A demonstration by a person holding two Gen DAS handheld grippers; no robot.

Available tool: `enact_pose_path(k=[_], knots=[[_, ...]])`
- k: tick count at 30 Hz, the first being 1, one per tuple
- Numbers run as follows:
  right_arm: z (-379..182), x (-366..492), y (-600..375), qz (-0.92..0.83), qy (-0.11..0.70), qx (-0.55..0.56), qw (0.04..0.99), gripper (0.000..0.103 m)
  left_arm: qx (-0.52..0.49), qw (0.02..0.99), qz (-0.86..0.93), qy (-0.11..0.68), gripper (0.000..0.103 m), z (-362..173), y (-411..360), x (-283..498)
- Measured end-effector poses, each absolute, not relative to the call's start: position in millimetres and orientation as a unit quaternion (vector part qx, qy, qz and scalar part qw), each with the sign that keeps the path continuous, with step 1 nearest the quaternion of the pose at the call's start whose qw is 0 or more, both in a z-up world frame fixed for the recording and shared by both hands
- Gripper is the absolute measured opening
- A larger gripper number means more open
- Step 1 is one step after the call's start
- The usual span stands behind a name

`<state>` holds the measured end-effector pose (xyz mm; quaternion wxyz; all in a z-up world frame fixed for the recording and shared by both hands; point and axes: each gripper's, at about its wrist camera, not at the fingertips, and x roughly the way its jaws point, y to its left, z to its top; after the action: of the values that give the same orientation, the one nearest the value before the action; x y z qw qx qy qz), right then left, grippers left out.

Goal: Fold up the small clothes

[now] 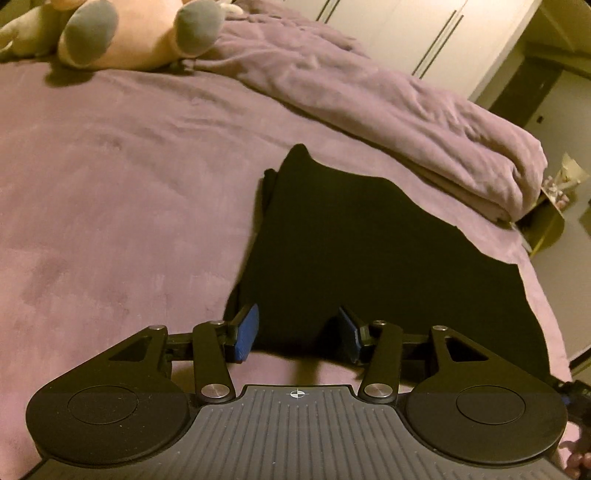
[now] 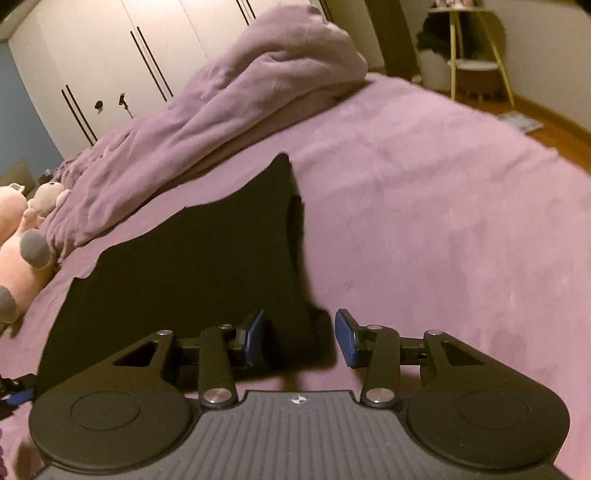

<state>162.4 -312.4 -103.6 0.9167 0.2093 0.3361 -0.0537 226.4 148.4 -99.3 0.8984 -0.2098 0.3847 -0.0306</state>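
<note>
A black garment (image 1: 362, 251) lies flat on the purple bed, partly folded, with a doubled edge along its left side. It also shows in the right wrist view (image 2: 192, 266). My left gripper (image 1: 297, 334) is open, its blue pads either side of the garment's near left corner, just above the cloth. My right gripper (image 2: 301, 338) is open, its pads either side of the garment's near right corner. Neither gripper holds cloth.
A rolled purple duvet (image 1: 406, 122) lies along the far side of the bed (image 1: 110, 206). Pink plush toys (image 1: 122, 33) sit at the head end. White wardrobe doors (image 2: 110, 55) stand beyond. A stool and basket (image 2: 469, 62) stand on the wood floor.
</note>
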Motion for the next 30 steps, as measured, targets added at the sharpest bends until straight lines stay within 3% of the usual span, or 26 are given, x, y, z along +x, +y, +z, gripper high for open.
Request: enact_pose_path(k=[6, 10, 13, 18, 22, 30], knots=[[-110.2, 169.0, -306.6, -0.048, 0.361, 0.214, 0.906, 0.038, -0.263, 0.876, -0.025, 0.404, 0.049, -103.4, 159.7, 228.2], [-111.3, 173.0, -305.3, -0.041, 0.365, 0.212, 0.906, 0.015, -0.291, 0.863, -0.022, 0.412, 0.044, -109.1, 167.0, 232.7], [-107.2, 172.3, -305.4, -0.033, 0.361, 0.215, 0.907, 0.011, -0.308, 0.857, -0.010, 0.412, 0.032, -110.2, 171.7, 233.7], [-99.1, 170.7, -298.4, -0.092, 0.365, 0.145, 0.915, 0.012, -0.326, 0.847, -0.012, 0.419, 0.032, -109.7, 175.8, 223.7], [-92.7, 171.1, -274.2, -0.138, 0.367, 0.061, 0.918, 0.022, -0.324, 0.841, -0.045, 0.430, 0.038, -112.3, 170.8, 219.0], [-68.9, 162.8, -218.1, -0.033, 0.313, 0.077, 0.946, 0.023, -0.420, 0.813, -0.034, 0.403, 0.038, -132.0, 179.3, 240.6]])
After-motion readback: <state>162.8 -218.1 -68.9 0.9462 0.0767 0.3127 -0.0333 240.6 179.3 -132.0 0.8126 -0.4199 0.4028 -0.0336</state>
